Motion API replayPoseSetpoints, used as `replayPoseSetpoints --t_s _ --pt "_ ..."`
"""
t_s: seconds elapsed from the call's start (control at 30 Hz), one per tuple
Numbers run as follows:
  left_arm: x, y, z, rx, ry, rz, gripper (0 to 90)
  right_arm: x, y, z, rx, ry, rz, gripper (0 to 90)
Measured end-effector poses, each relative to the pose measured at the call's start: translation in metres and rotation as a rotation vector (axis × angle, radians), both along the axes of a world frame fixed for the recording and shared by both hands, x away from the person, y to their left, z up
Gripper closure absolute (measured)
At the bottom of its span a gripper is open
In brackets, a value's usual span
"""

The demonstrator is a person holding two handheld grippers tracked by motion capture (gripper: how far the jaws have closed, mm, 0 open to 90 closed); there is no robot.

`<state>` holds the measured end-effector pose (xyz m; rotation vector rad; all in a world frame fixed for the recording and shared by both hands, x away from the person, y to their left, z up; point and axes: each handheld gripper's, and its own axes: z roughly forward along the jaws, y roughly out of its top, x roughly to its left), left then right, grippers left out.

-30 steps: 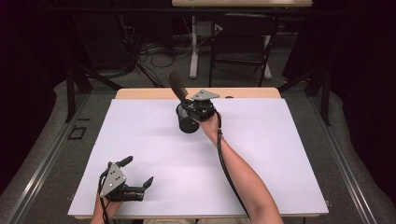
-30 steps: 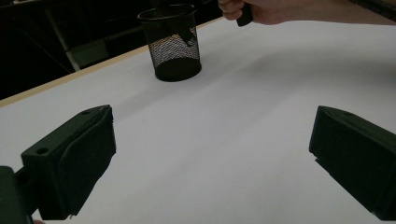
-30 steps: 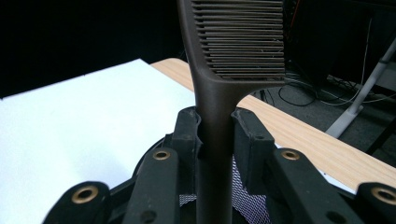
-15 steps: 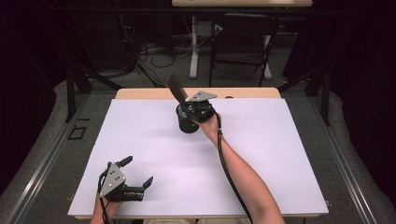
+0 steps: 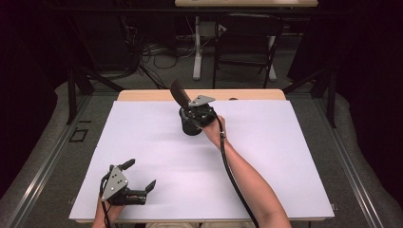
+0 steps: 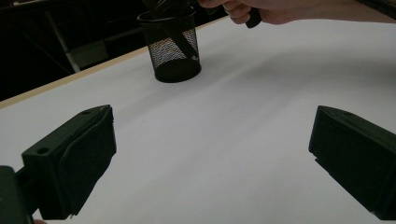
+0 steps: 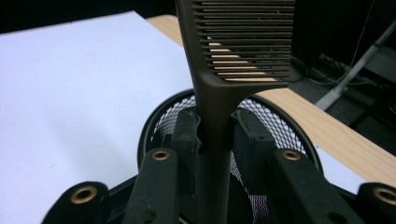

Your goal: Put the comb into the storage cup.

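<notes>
We see the right gripper (image 7: 215, 135) clamped on the comb (image 7: 233, 70) handle, comb upright w/ teeth end up, tail down in the round black mesh cup (image 6: 173, 46) near table's far edge; matte plastic; left gripper (image 5: 138, 175) open, empty

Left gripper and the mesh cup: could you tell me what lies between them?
Nothing: bare white table from the left gripper to the mesh cup, in the left gripper view.
</notes>
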<state>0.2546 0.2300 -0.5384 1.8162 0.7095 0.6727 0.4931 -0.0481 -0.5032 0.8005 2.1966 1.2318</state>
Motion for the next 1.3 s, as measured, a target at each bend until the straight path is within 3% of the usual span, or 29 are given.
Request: replayPoseSetpoints --t_s 0.1,0.23,0.53,0.73,1.3 --pt "0.000 0.000 0.000 -0.001 0.000 0.000 0.8 -0.001 0.002 -0.002 -0.031 0.010 -0.009 70.8" --pt "0.001 0.000 0.000 0.002 0.000 -0.001 0.8 -0.002 0.000 -0.001 -0.011 0.022 -0.023 66.6" --pt "0.000 0.000 0.000 0.001 -0.001 -0.002 0.8 -0.006 -0.013 0.013 0.013 0.071 -0.040 41.2" --pt "0.000 0.000 0.000 -0.002 0.000 0.000 0.8 -0.009 -0.023 0.021 0.016 0.136 -0.002 19.0" --pt "0.000 0.001 0.000 -0.003 -0.002 -0.002 0.8 -0.024 -0.040 0.037 0.034 0.189 0.060 6.2"
